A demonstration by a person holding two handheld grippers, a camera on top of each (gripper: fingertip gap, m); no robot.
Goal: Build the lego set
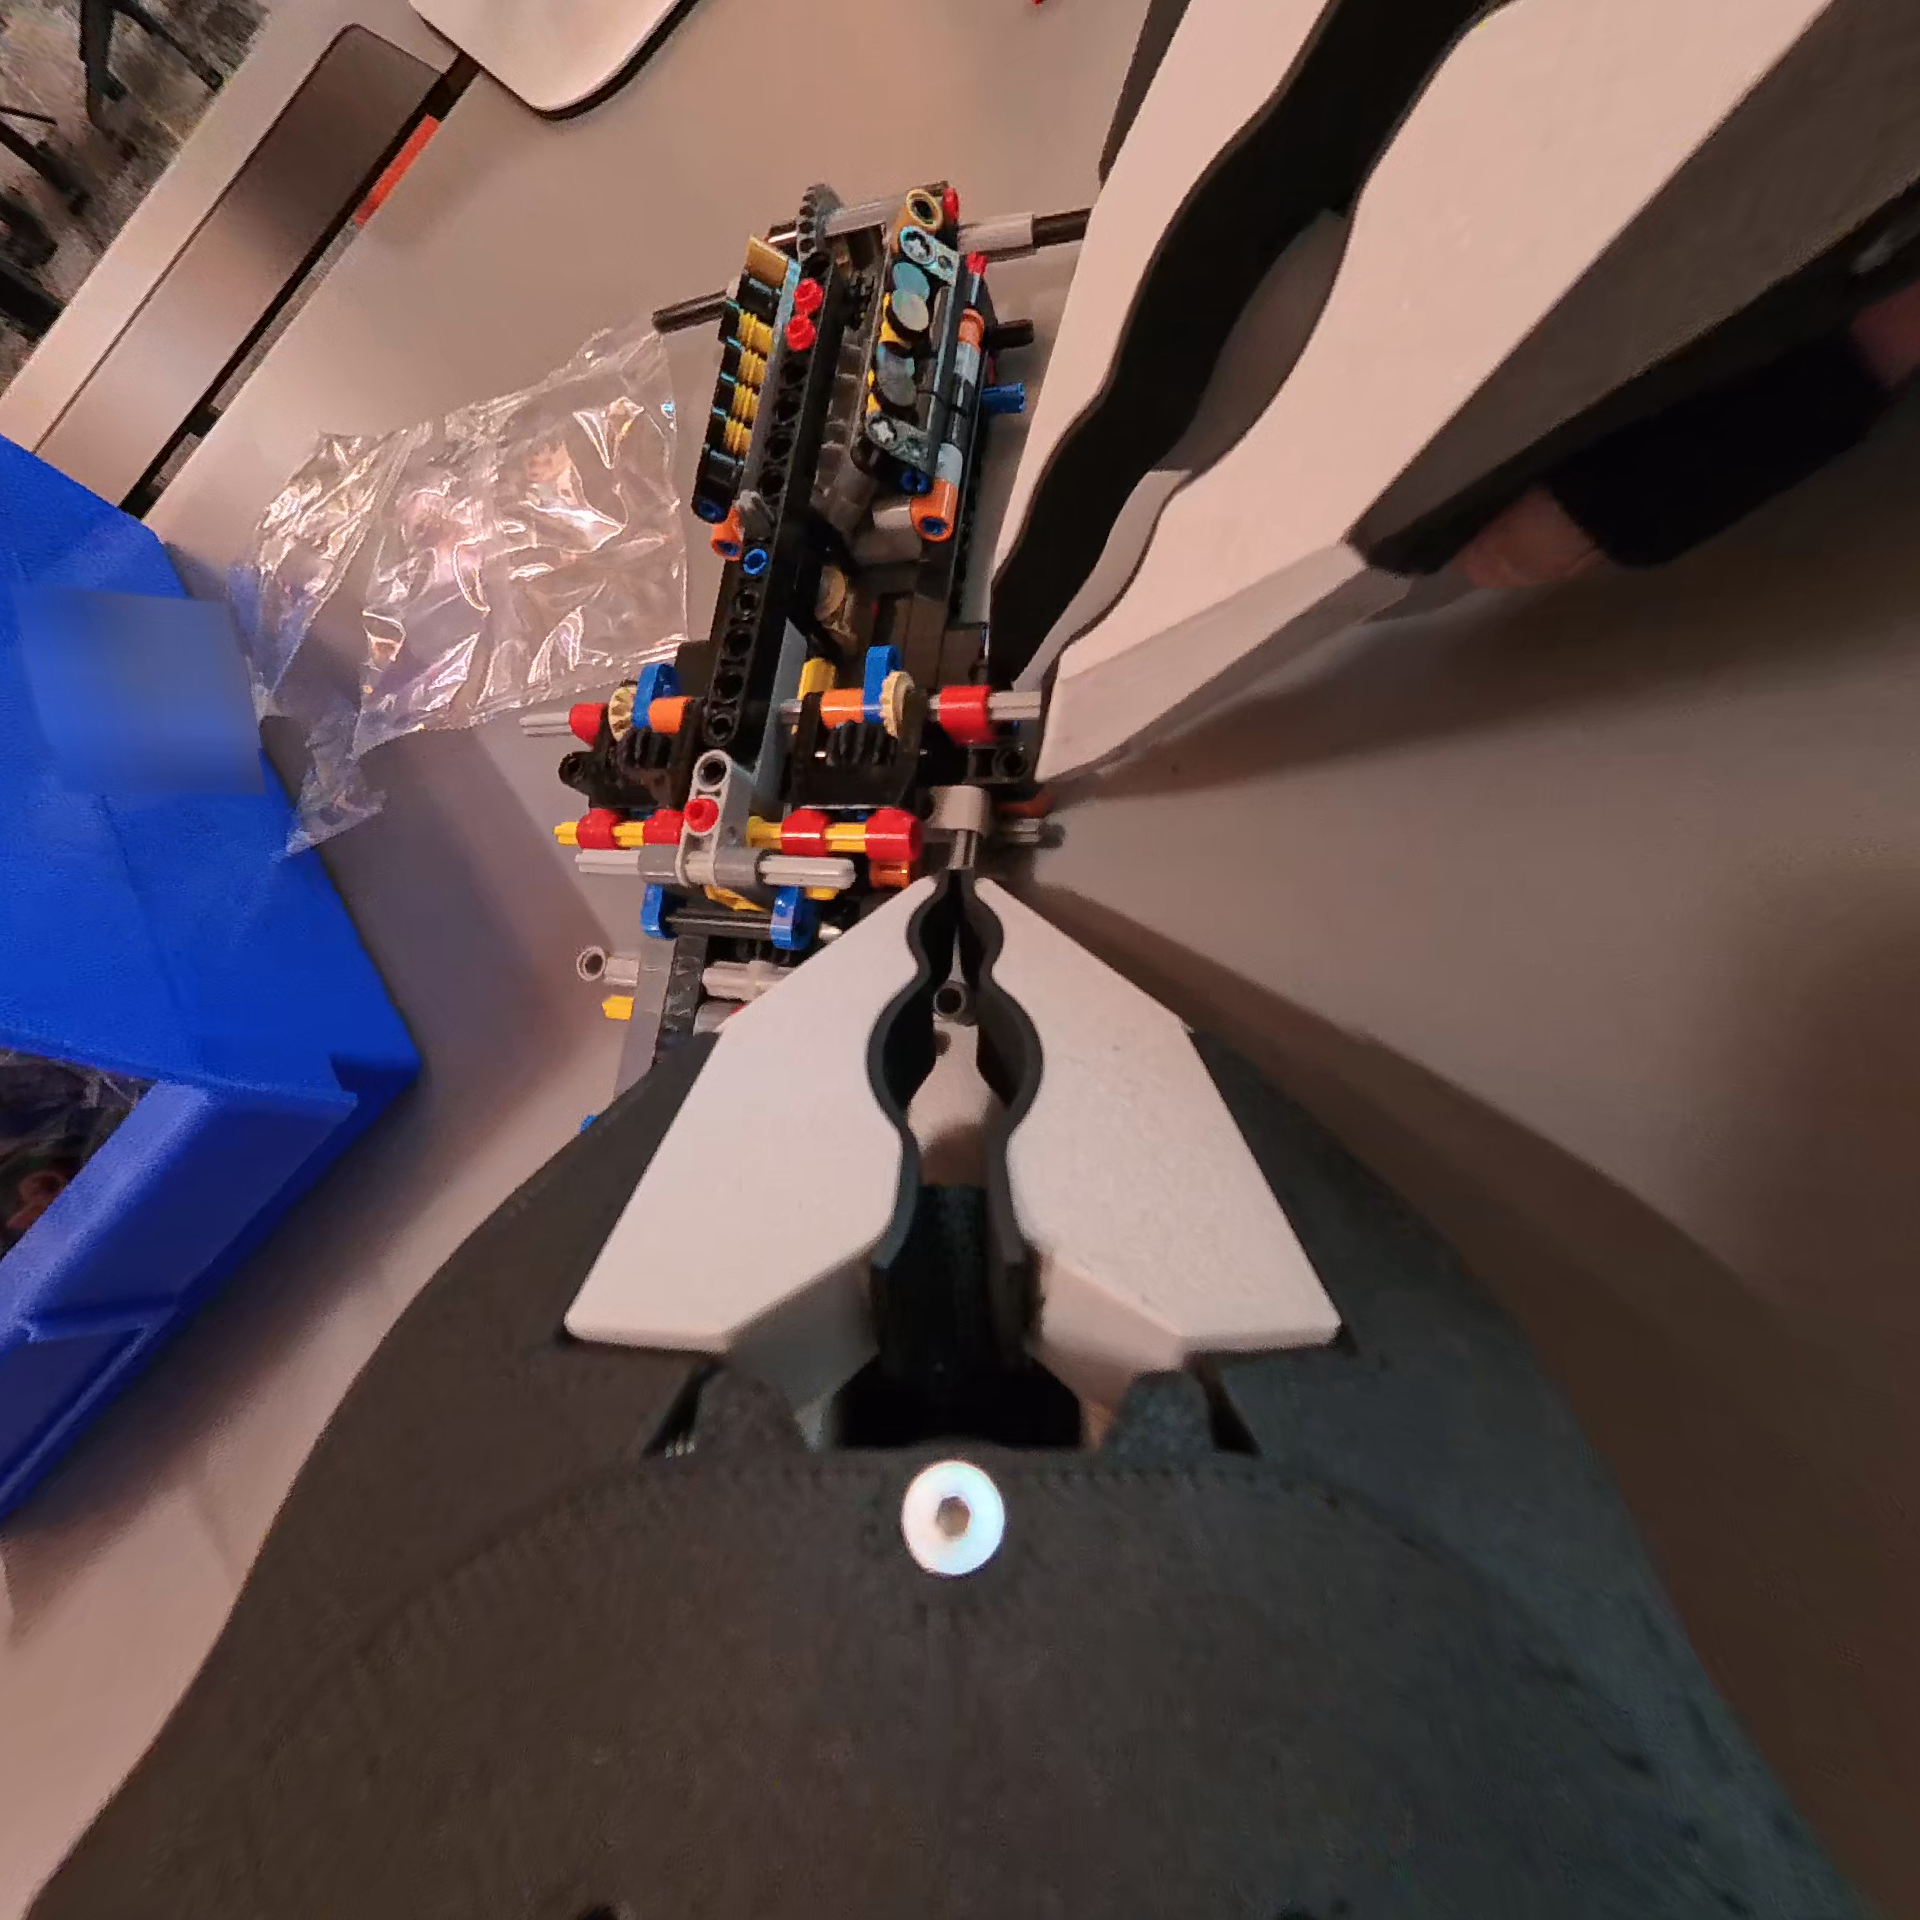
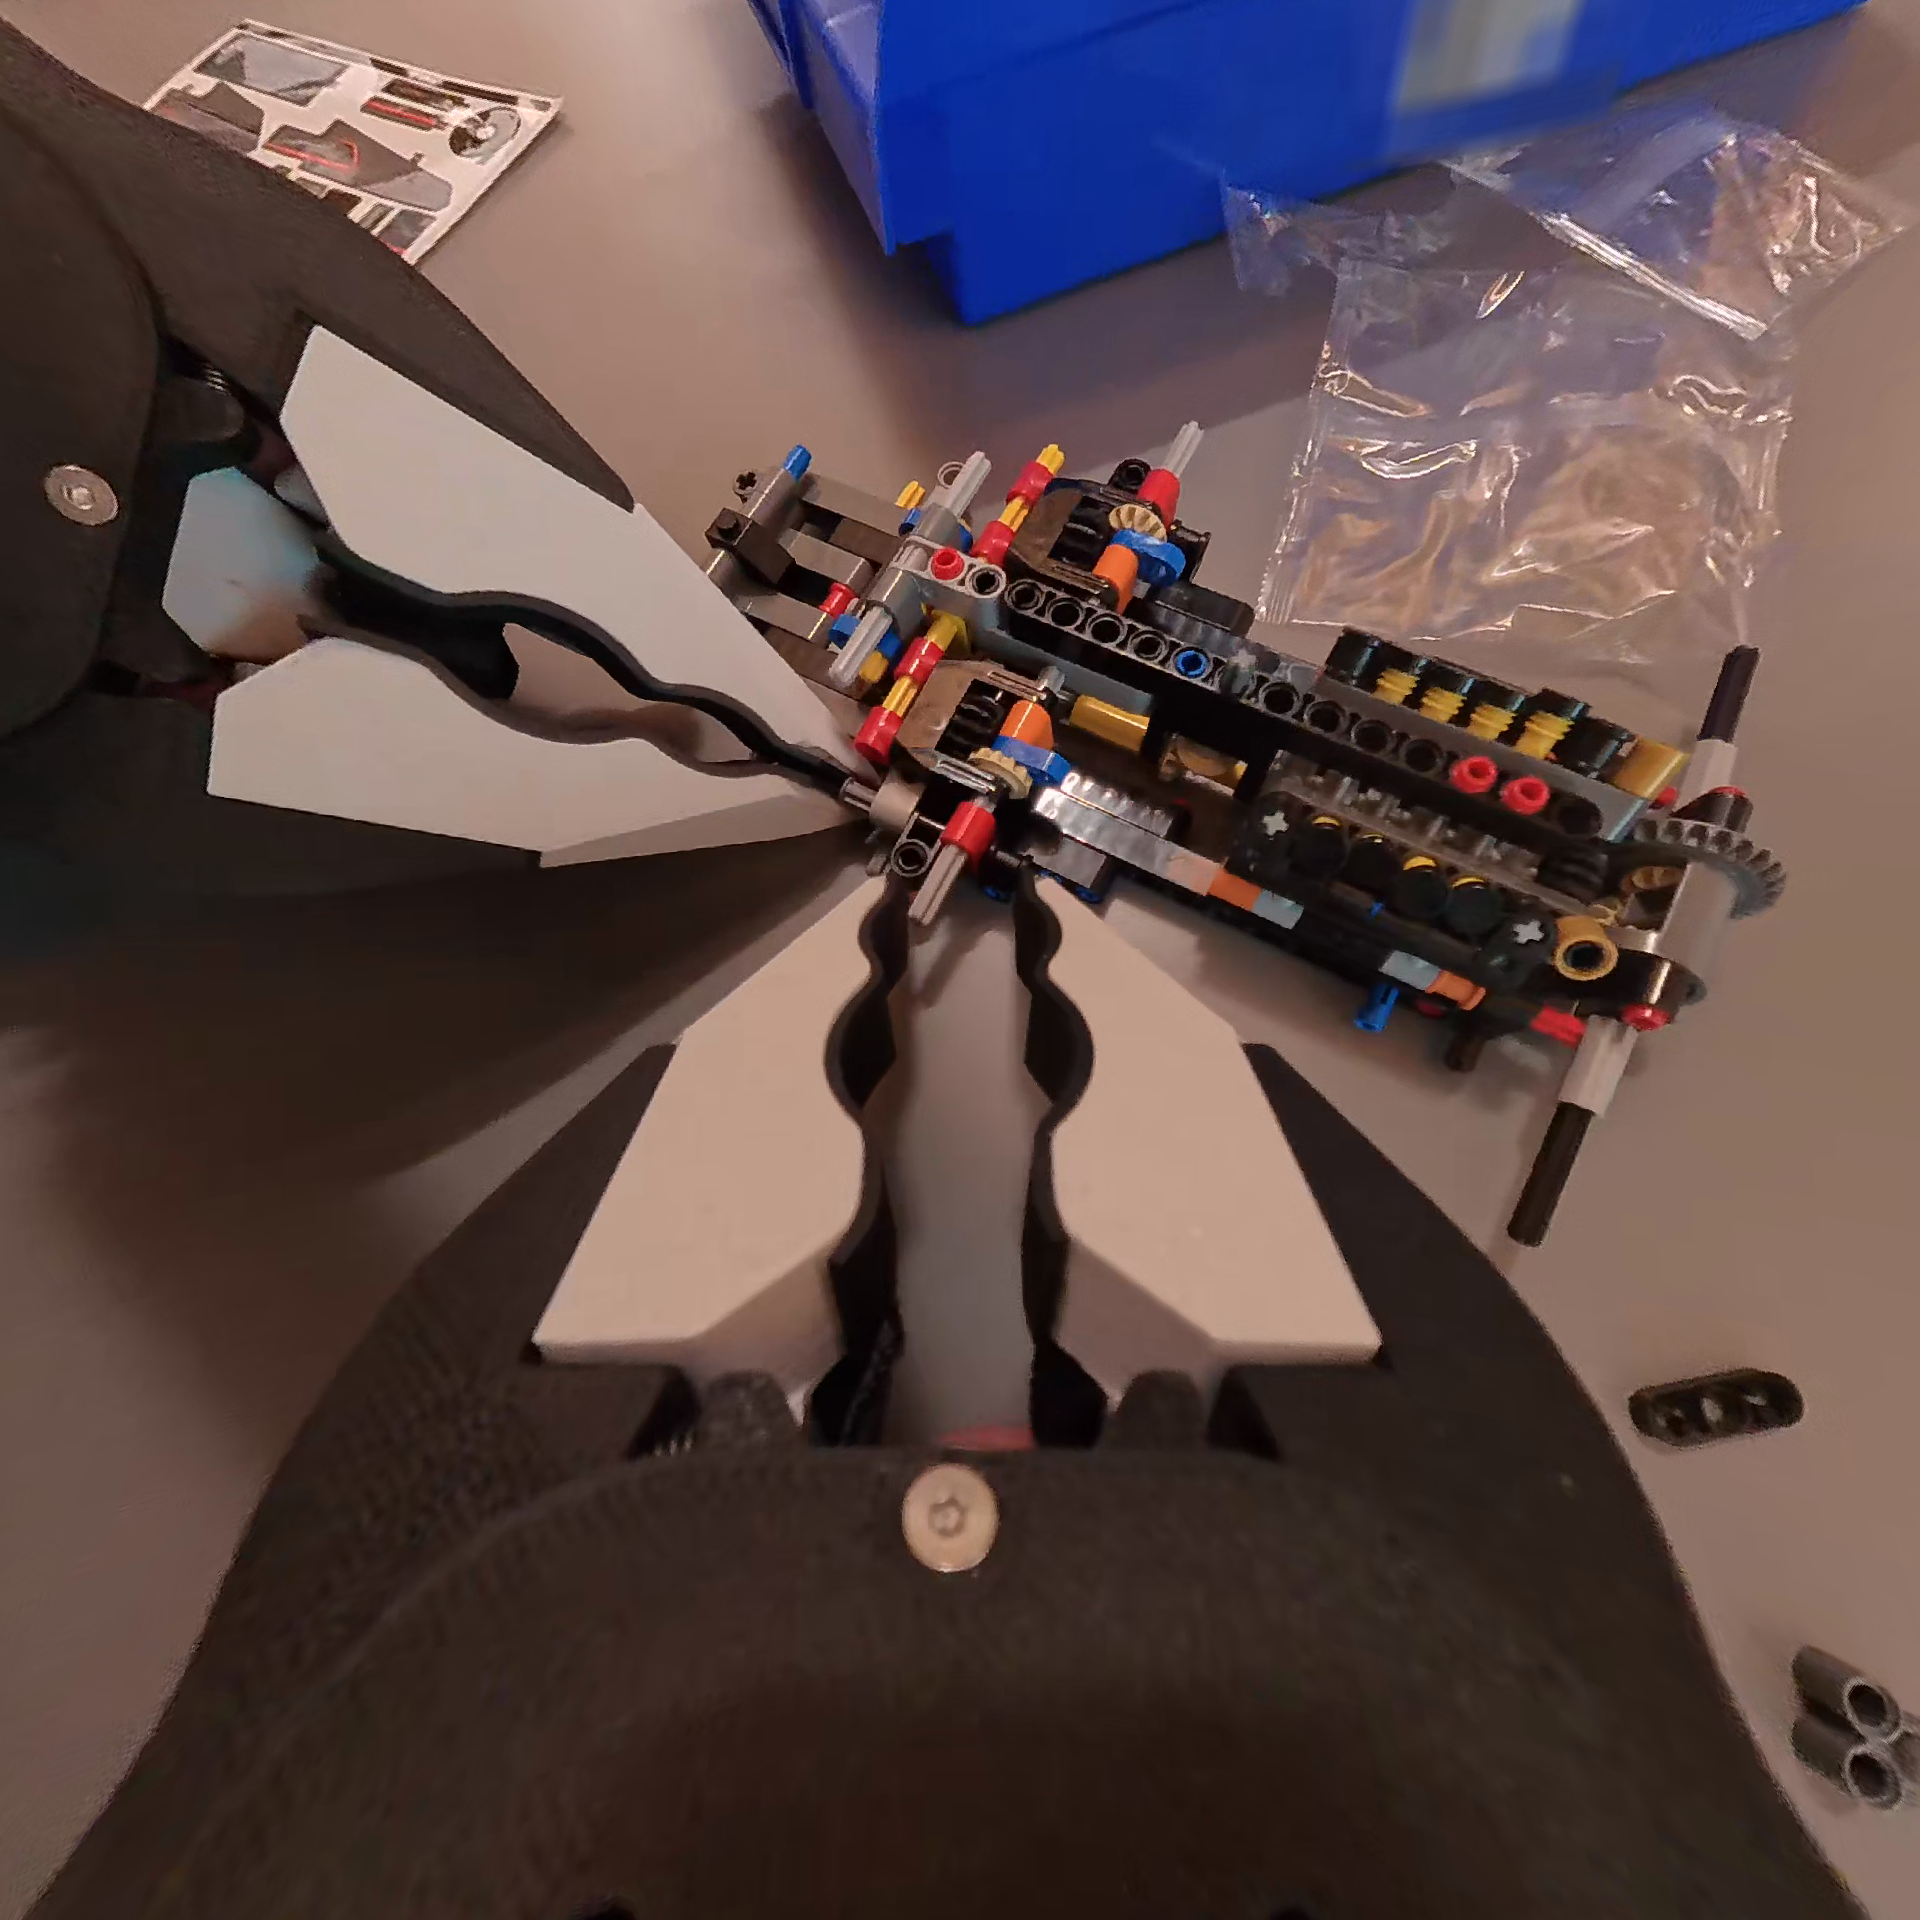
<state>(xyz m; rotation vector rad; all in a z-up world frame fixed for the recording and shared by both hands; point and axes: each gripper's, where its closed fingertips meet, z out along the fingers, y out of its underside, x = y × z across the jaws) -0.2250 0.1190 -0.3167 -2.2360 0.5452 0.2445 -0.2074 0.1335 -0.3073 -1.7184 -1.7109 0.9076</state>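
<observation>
Chassis first: in the left wrist view, the long, multicoloured Technic lego chassis of black beams, red bushes and yellow axles (image 1: 831, 582) lies flat on the grey table (image 1: 1455, 987), its long axis running straight away from the left hand-held gripper (image 1: 954, 883). That gripper's tips are pinched on a small grey connector with a black pin (image 1: 961, 826) at the chassis's near right corner. The right hand-held gripper (image 1: 1023, 727) comes in from the chassis's right, tips at the same corner, so both are equally near. A crumpled clear plastic bag (image 1: 468, 561) and a blue plastic bin (image 1: 156, 935) lie to the chassis's left. In the right wrist view, the chassis (image 2: 1299, 769) stretches crosswise, gear end pointing right, and the right hand-held gripper (image 2: 961, 894) stands parted around a light grey axle stub (image 2: 940, 868) projecting from the chassis's near corner, not clamped. The left hand-held gripper (image 2: 854, 787) grips the connector (image 2: 896, 800) just beside it. Judging by this, the coming move is a push along the chassis's short axis.
</observation>
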